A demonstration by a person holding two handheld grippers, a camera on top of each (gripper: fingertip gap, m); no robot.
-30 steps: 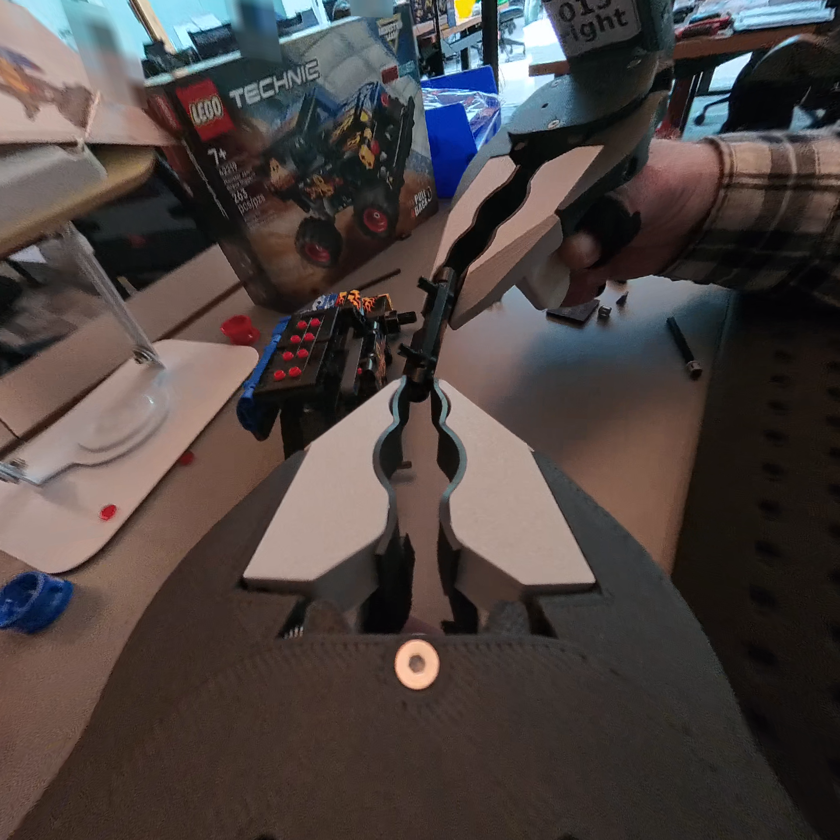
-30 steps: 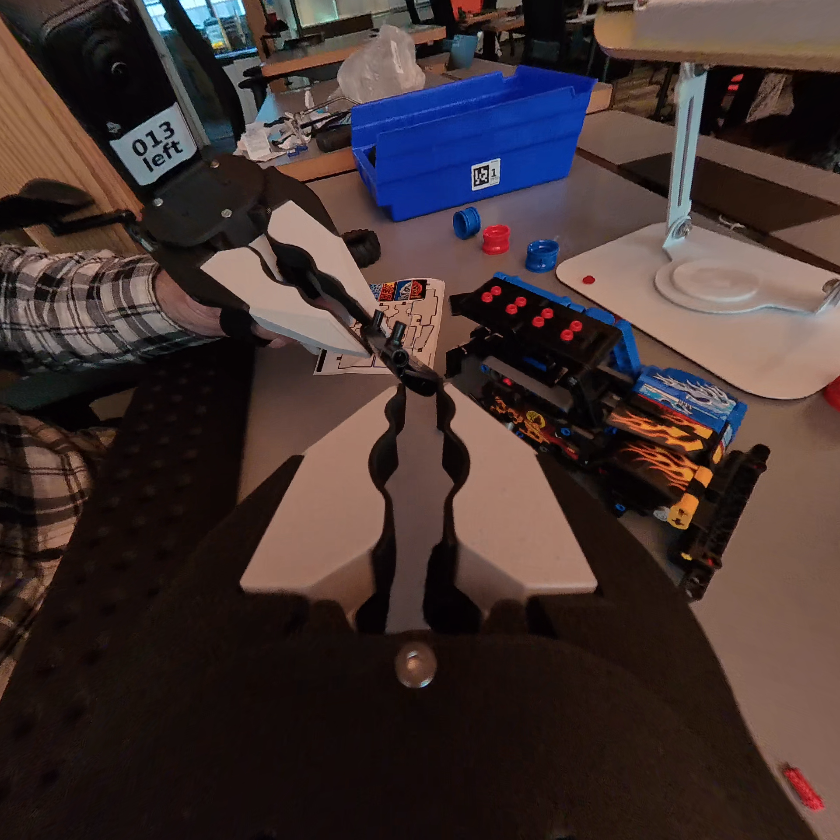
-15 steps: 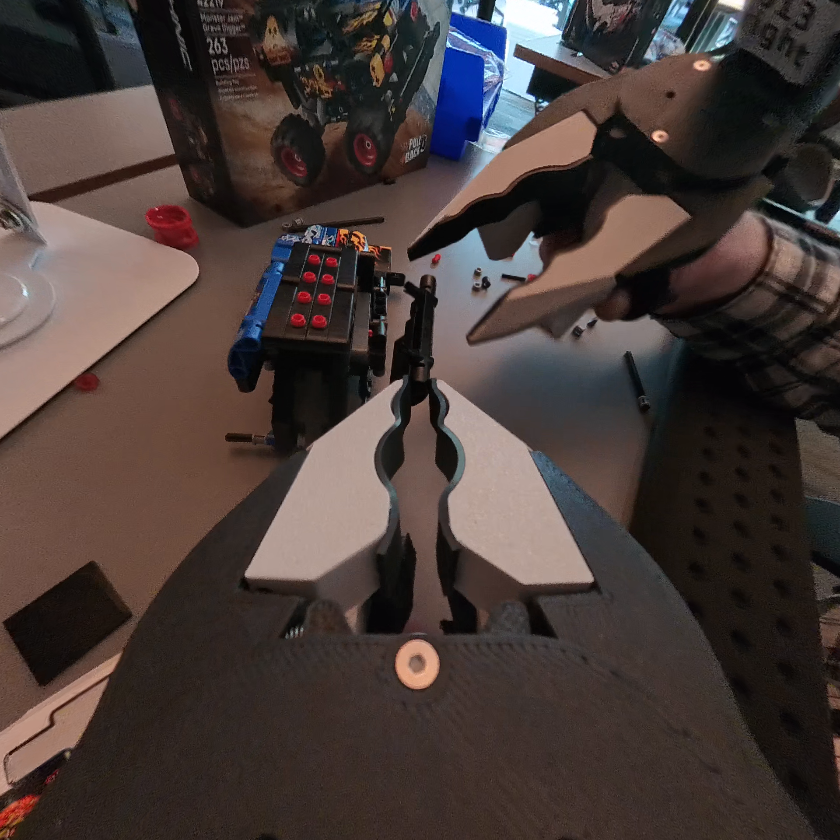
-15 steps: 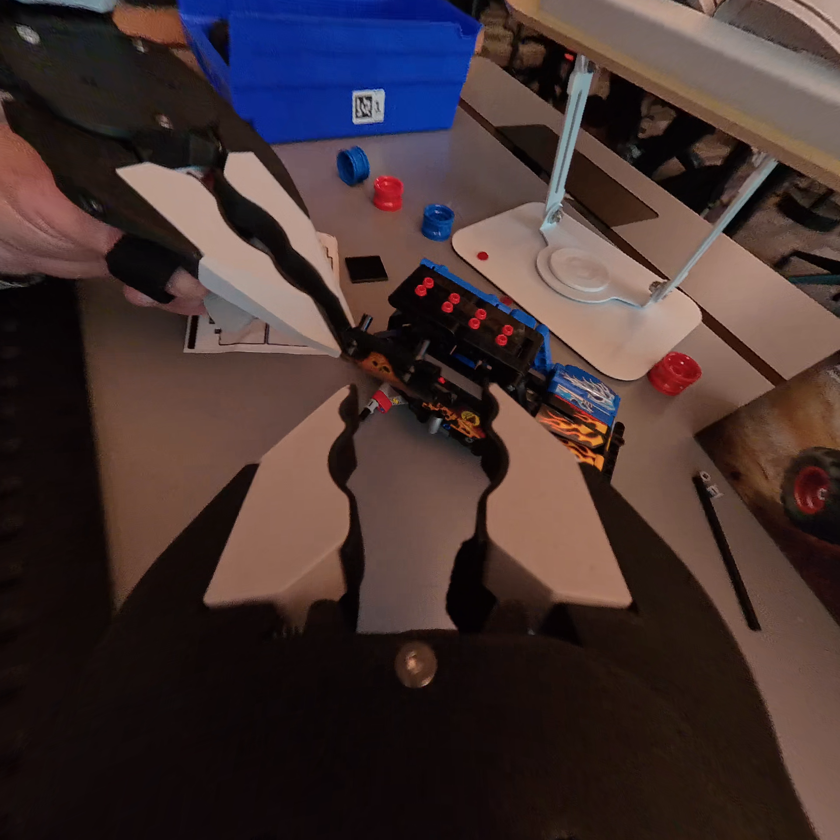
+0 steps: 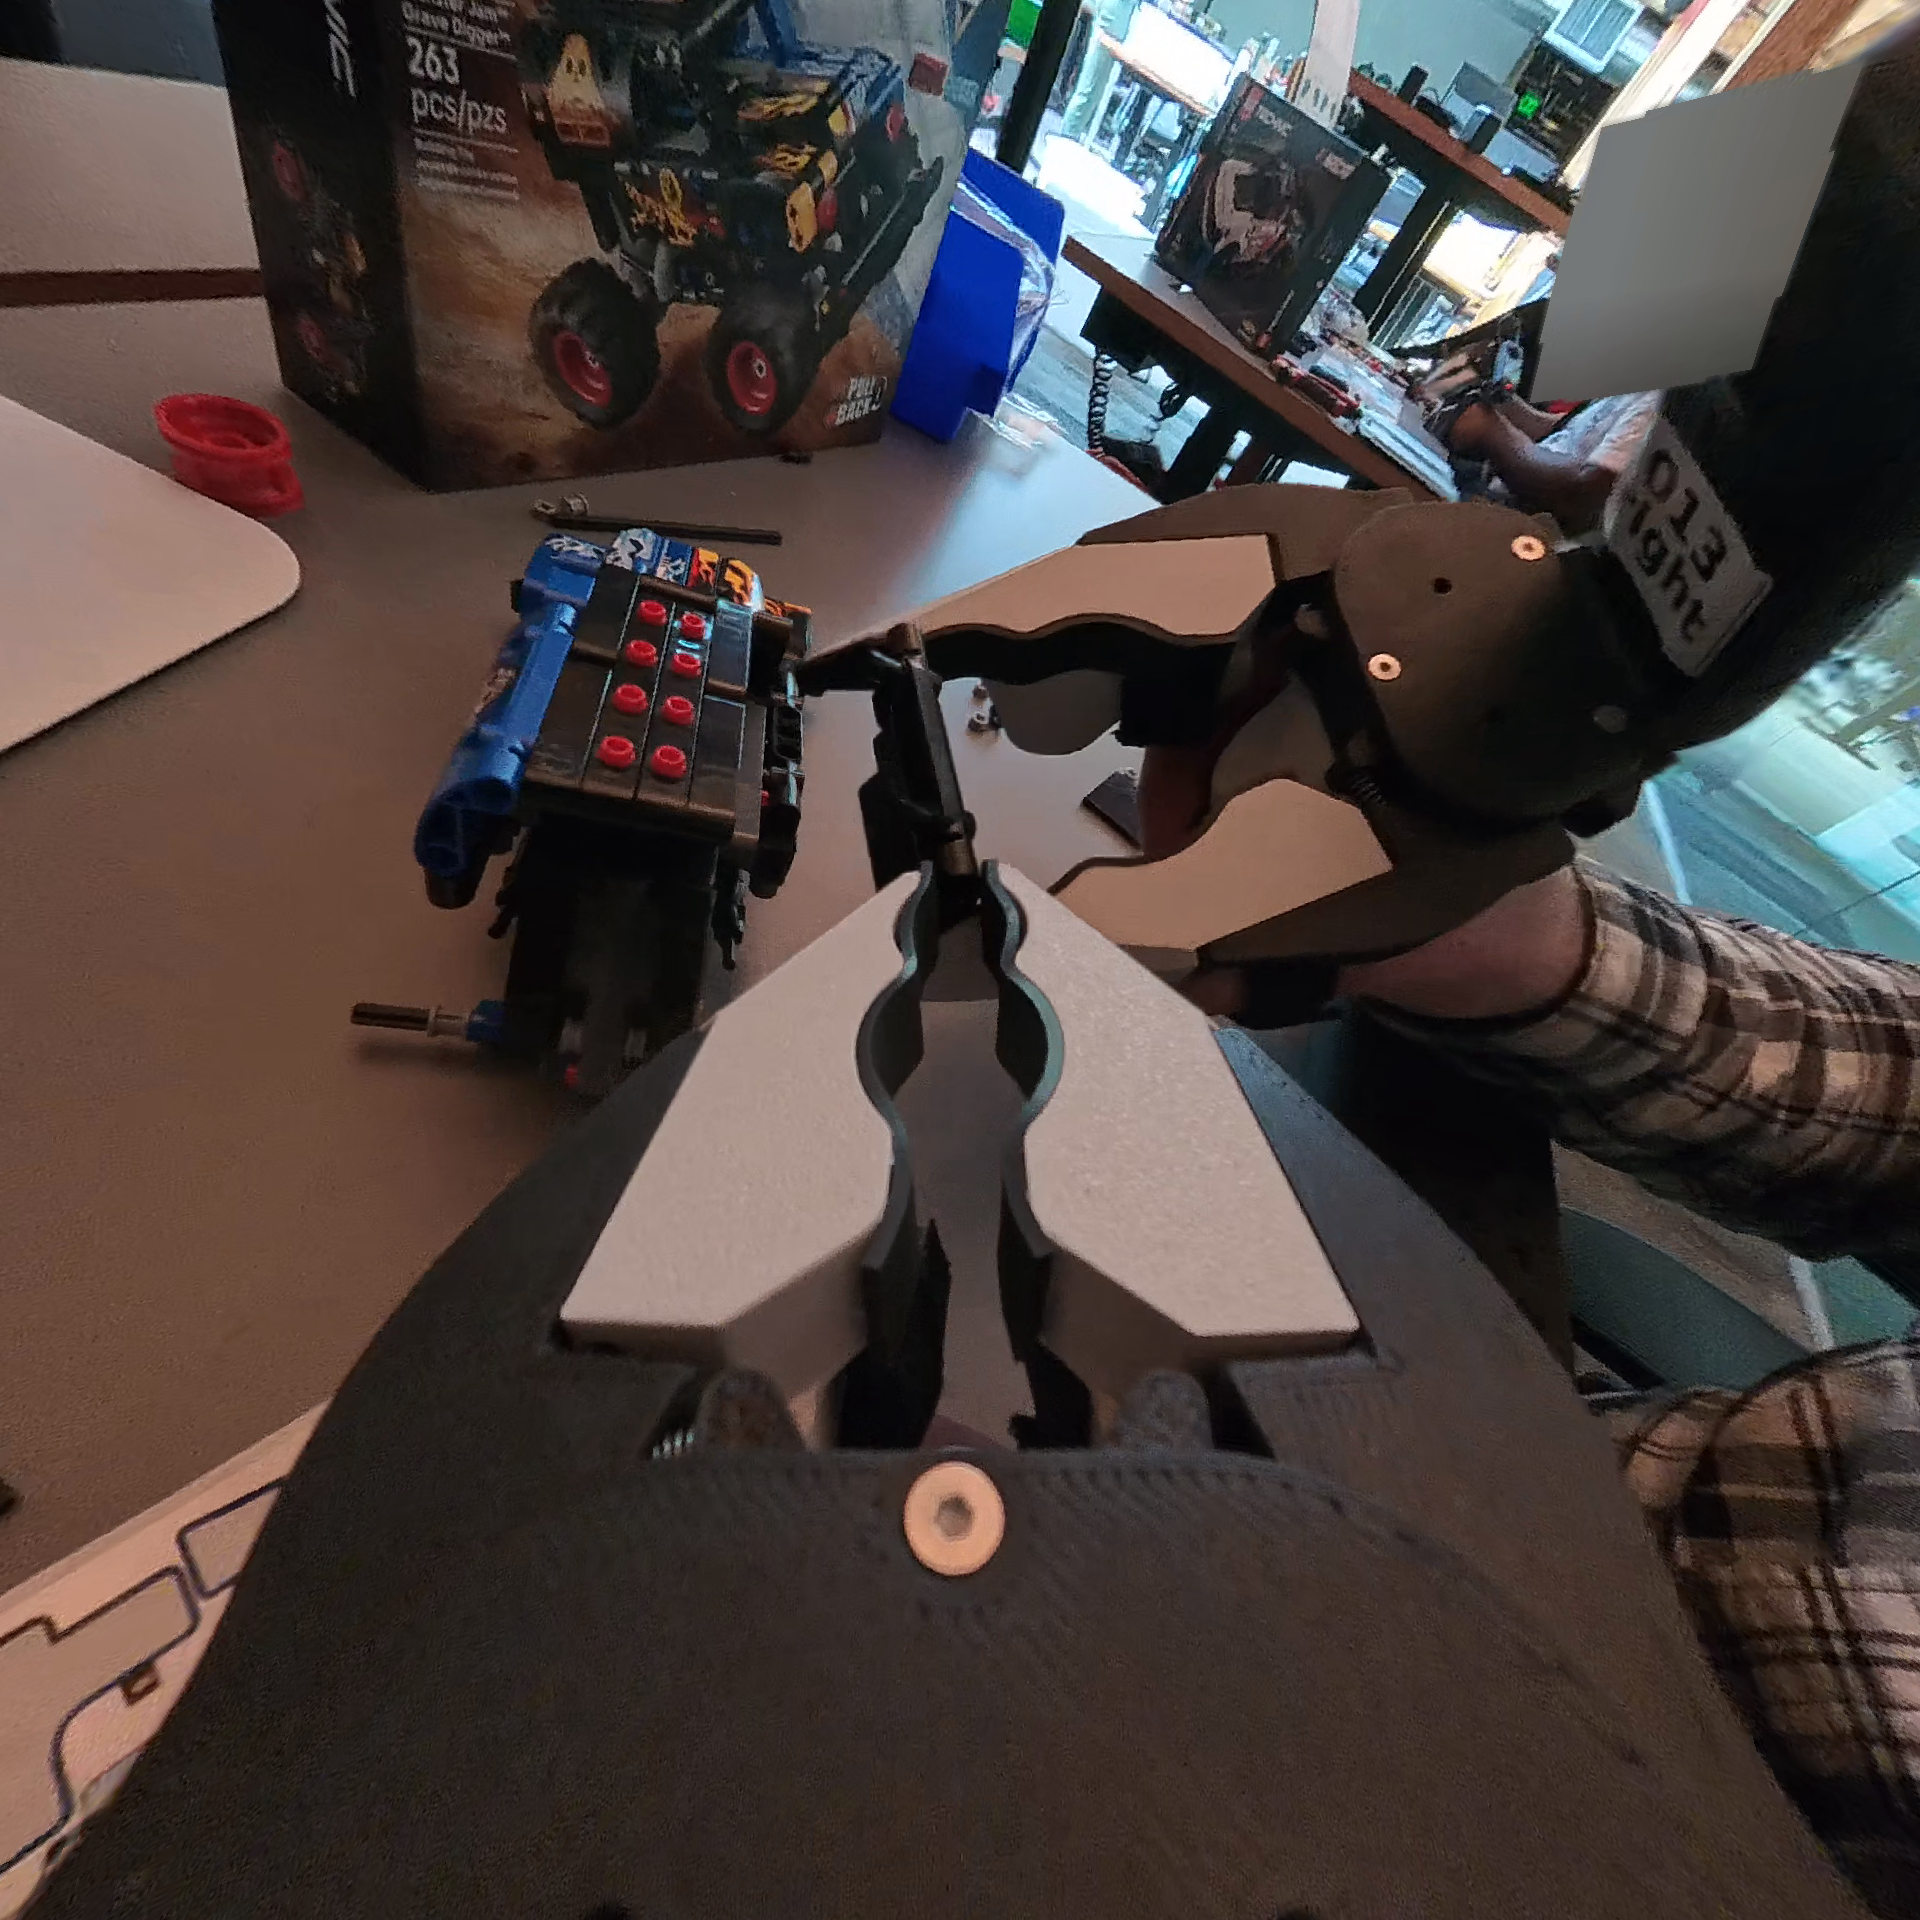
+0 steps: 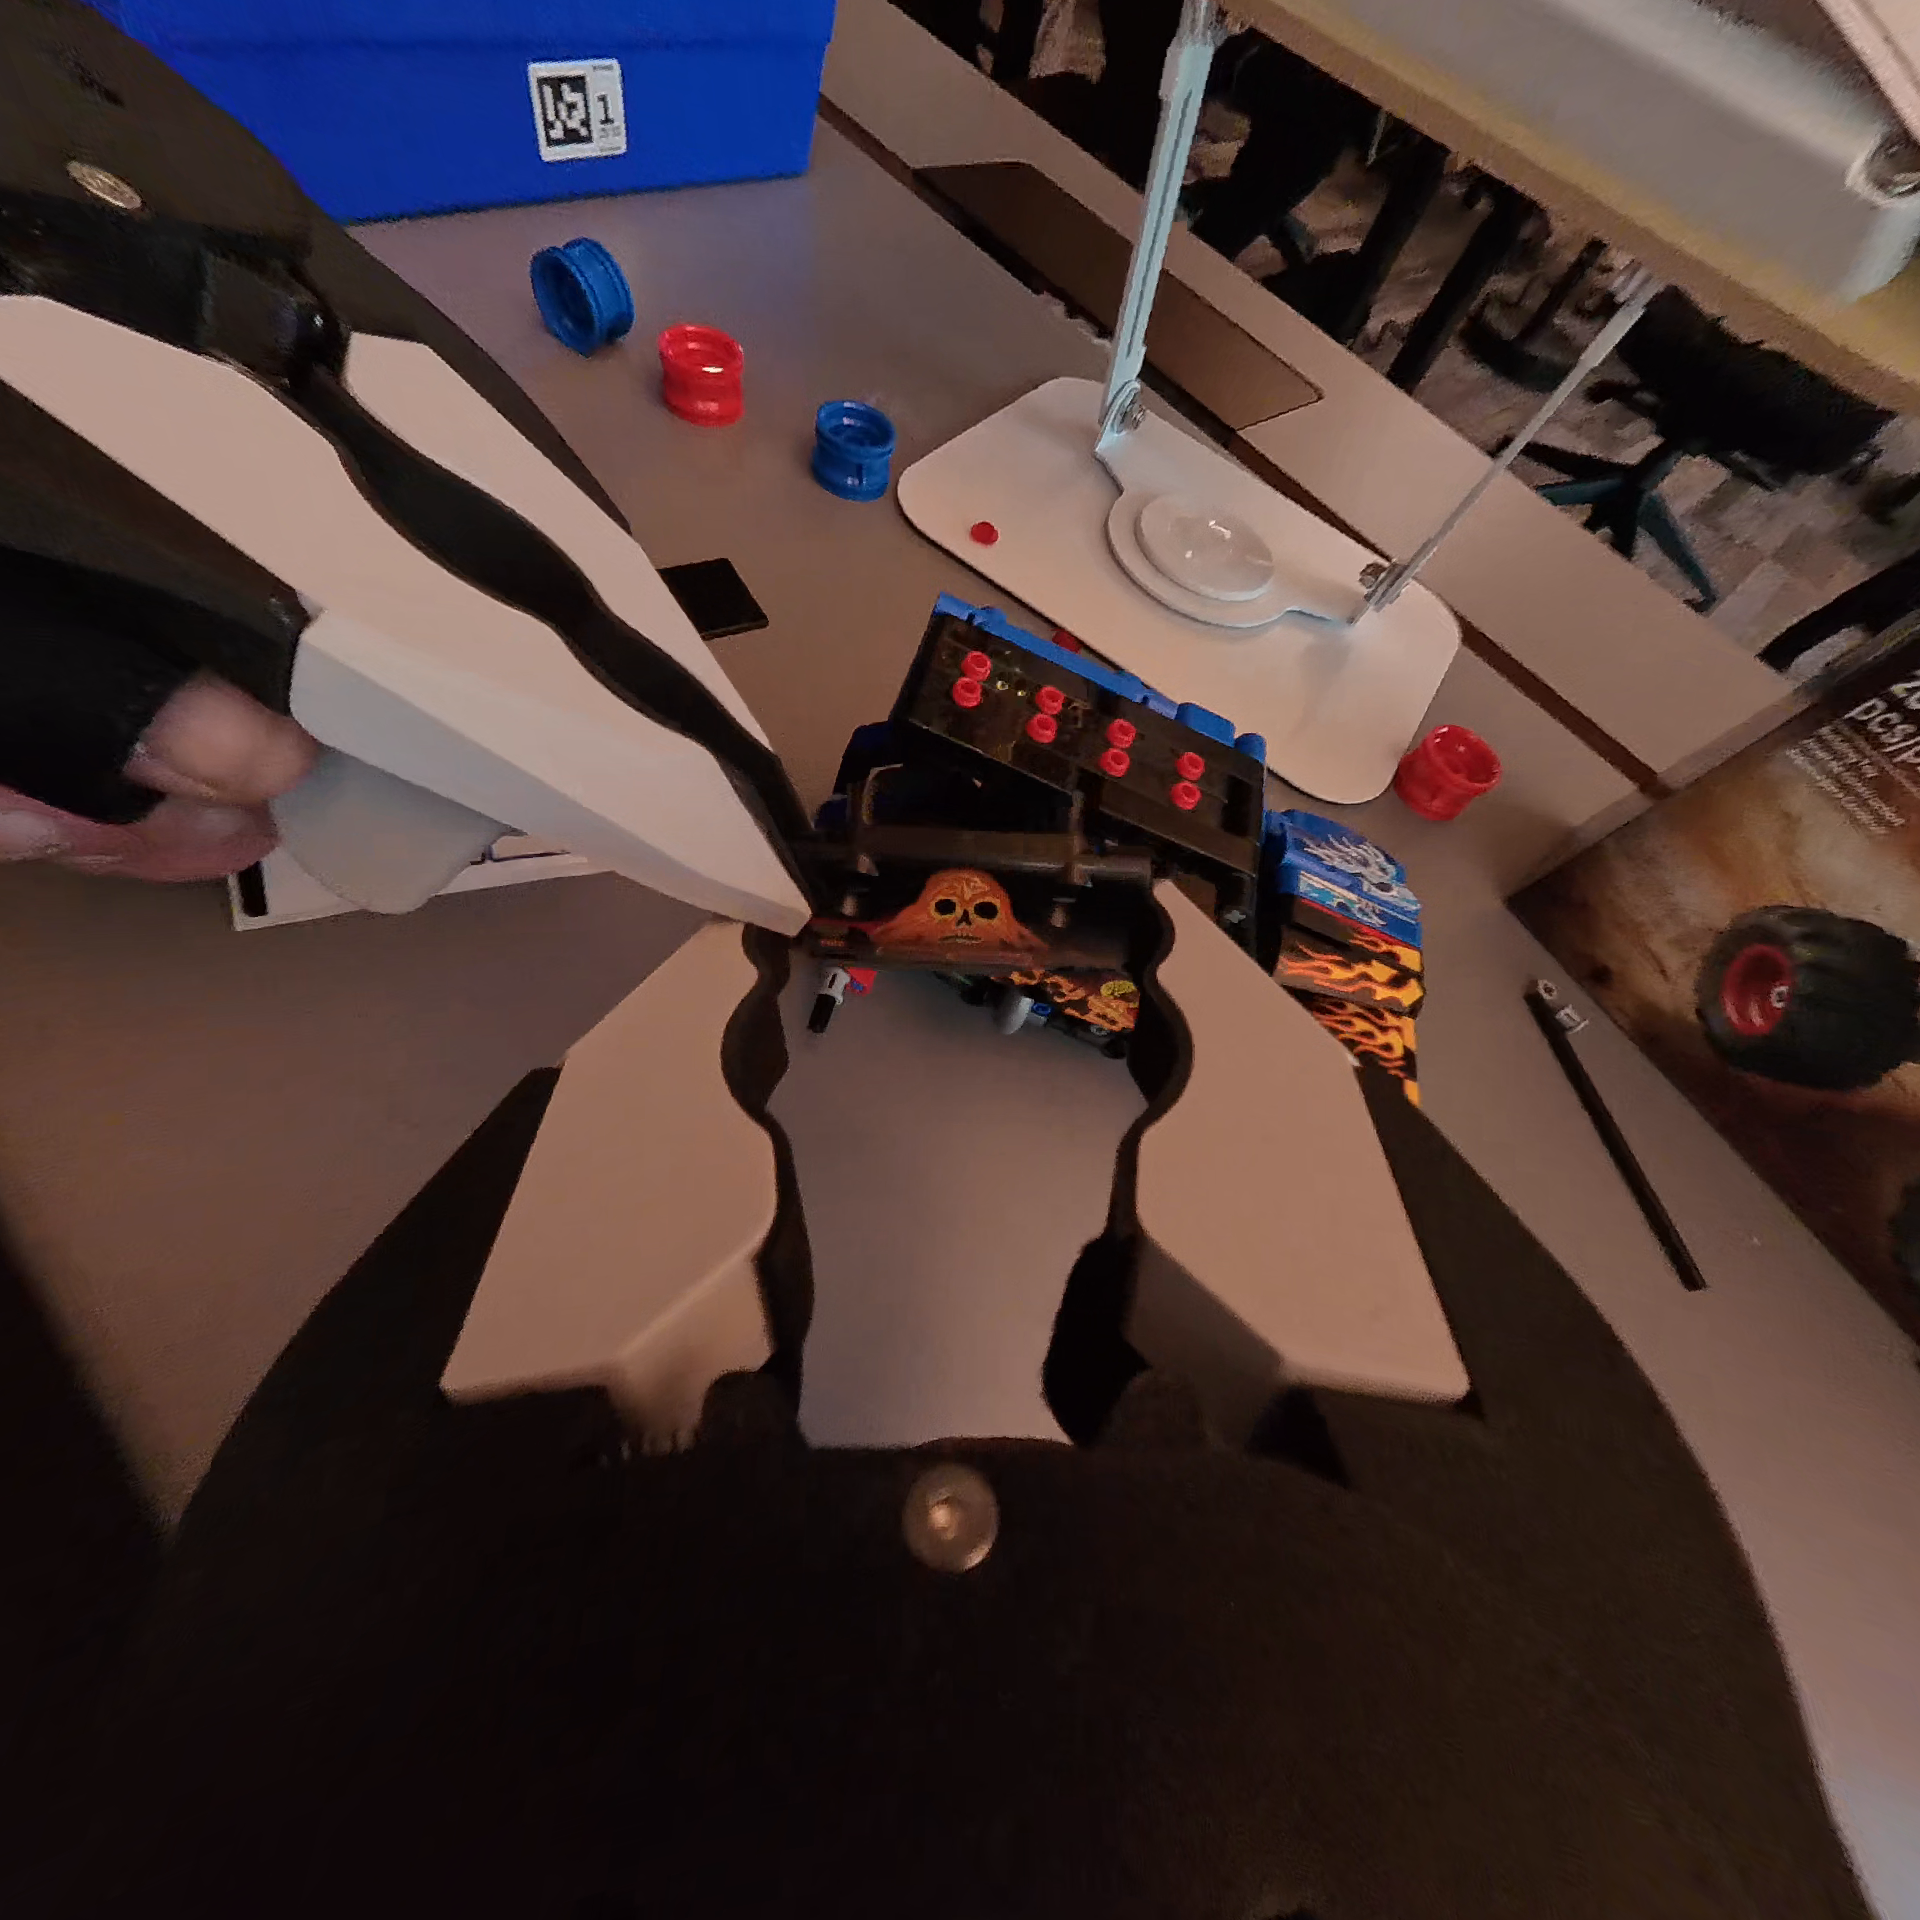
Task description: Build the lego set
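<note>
My left gripper [image 5: 956, 883], frame centre in the left wrist view: fingers pressed together, pinching the near end of a thin black lego piece [image 5: 914, 748] that sticks up and away from the tips.

My right gripper [image 6: 956, 935]: fingers spread wide. In the right wrist view the tips sit on either side of the near end of the truck model [image 6: 1049, 831], the skull-and-flame panel between them. Can't tell whether the tips touch it. In the left wrist view the same gripper comes in from the right of the frame, upper finger tip right at the far end of the black piece, just beside the model.

Model itself is mid-frame in both views, resting on the grey table [image 5: 208, 935]: black deck with red studs, blue side, flame stickers.

Farther out:
- black axle rod [image 6: 1610, 1132], right edge of right wrist view, lying on the table
- white lamp base [image 6: 1299, 665], upper right
- red rim [image 6: 1446, 771] at the base's corner
- two blue rims [image 6: 582, 294], [image 6: 852, 449] and another red one [image 6: 701, 372], upper left
- blue bin [image 6: 416, 104], top left
- set box [image 5: 582, 229], top of left wrist view, standing behind the model
</note>
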